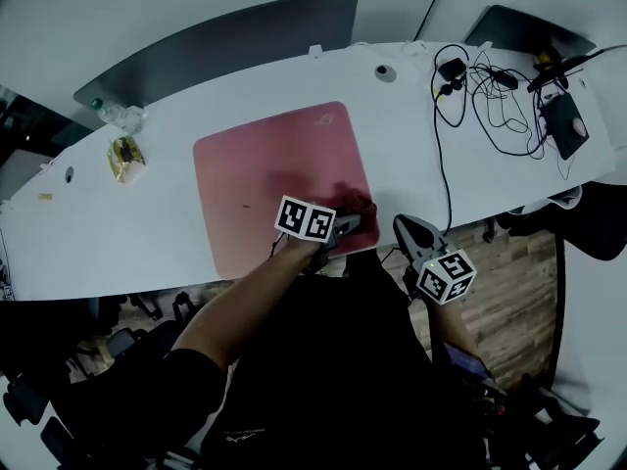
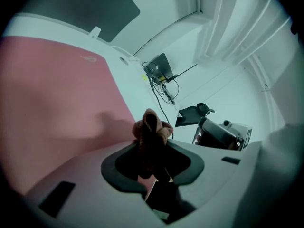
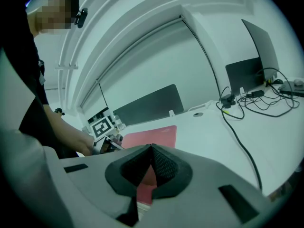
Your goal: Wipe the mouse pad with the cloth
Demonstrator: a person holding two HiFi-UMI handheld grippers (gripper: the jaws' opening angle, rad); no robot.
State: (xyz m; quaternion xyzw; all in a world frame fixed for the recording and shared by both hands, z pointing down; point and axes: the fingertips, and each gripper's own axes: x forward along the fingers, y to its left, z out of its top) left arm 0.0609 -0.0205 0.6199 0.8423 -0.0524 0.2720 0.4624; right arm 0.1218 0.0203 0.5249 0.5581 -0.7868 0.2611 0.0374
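A pink mouse pad (image 1: 274, 179) lies in the middle of the white table (image 1: 411, 155). My left gripper (image 1: 355, 219) is at the pad's near right corner, shut on a bunched dark red cloth (image 1: 351, 204) that rests on the pad. In the left gripper view the cloth (image 2: 153, 125) sticks up between the jaws of my left gripper (image 2: 151, 144), with the pad (image 2: 57, 94) stretching away to the left. My right gripper (image 1: 405, 225) hovers just off the table's front edge, right of the pad. Its jaws (image 3: 152, 150) meet with nothing between them, and the pad (image 3: 154, 136) lies beyond.
A tangle of black cables (image 1: 490, 91) and a black device (image 1: 566, 123) lie at the table's back right, near a laptop (image 1: 529, 25). A dark panel (image 1: 225, 52) stands behind the table. A small yellow wrapped item (image 1: 125, 157) sits left of the pad.
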